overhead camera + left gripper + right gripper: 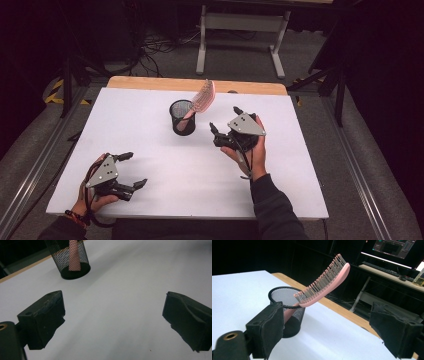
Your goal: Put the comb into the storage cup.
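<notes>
Dark floor, trailing cables and a white desk frame lie behind the white counter (150, 165) in the high view. On it, toward the far edge, a black mesh cup (182, 118) stands upright with a pink hairbrush (201, 99) handle-down in it, the bristled head leaning out to the right. The right gripper (223, 122) is just right of the cup, jaws spread and empty; the left gripper (131, 169) rests near the front edge, well apart, also spread.

From the left gripper view, both jaws stand wide over bare counter, with the mesh cup (70, 258) far ahead and the brush handle (74, 256) showing through the mesh.

From the right gripper view, the jaws gape, holding nothing, and the hairbrush (325, 282) slants up between them beyond the cup (287, 311).

Judging by this, the step is either a reach toward the brush or a release just completed; I cannot tell which. A grasp would call for moving forward and closing on the brush neck.
</notes>
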Available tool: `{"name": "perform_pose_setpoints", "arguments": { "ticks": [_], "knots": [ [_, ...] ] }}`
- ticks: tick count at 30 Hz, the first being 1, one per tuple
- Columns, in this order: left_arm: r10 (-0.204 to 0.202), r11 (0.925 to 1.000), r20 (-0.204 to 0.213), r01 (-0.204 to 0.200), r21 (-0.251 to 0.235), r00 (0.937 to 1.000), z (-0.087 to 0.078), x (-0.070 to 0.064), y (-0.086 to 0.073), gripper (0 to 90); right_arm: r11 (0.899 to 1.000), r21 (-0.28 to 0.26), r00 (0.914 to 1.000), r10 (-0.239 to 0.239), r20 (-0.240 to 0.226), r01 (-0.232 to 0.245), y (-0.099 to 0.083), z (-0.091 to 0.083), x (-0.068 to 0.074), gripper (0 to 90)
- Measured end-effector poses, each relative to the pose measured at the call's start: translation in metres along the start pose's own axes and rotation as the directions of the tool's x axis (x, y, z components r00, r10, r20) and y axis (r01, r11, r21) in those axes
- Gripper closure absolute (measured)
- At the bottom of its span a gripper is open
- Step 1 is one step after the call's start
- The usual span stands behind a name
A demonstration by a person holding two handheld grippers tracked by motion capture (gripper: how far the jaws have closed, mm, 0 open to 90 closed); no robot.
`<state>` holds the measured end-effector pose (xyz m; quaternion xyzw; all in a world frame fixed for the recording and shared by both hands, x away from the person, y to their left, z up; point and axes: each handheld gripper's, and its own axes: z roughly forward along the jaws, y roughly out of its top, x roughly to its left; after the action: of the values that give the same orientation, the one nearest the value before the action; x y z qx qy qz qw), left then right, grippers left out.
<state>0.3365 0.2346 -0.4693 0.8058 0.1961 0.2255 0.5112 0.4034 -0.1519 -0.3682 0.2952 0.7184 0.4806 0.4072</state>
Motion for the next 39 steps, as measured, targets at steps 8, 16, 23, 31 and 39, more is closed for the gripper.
{"name": "perform_pose_setpoints", "arguments": {
  "ticks": [8, 16, 23, 31, 39],
  "knots": [
    [-0.002, 1.0000, -0.001, 0.002, -0.001, 1.0000, 0.000, 0.000, 0.000, 5.3, 1.000, 0.004, 0.9997, -0.023, 0.003, 0.023, -0.003, -0.003, 0.002, 13.0],
    [-0.001, 1.0000, 0.000, 0.001, 0.000, 1.0000, 0.000, 0.000, 0.000, 5.3, 0.998, 0.012, 0.9980, -0.061, 0.014, 0.061, -0.007, -0.007, 0.007, 12.9],
    [0.002, 1.0000, 0.001, -0.002, 0.001, 1.0000, 0.000, 0.000, 0.000, 5.3, 0.997, 0.018, 0.9972, -0.074, 0.012, 0.074, -0.012, -0.010, 0.007, 12.9],
    [0.001, 1.0000, 0.001, -0.001, 0.003, 1.0000, 0.001, -0.001, 0.000, 5.3, 0.997, 0.025, 0.9972, -0.074, 0.010, 0.074, -0.017, -0.015, 0.007, 12.8],
    [0.002, 1.0000, 0.000, -0.002, 0.003, 1.0000, 0.001, 0.000, 0.000, 5.4, 0.995, 0.038, 0.9960, -0.090, 0.006, 0.089, -0.025, -0.020, 0.007, 12.8]
  ]
}}
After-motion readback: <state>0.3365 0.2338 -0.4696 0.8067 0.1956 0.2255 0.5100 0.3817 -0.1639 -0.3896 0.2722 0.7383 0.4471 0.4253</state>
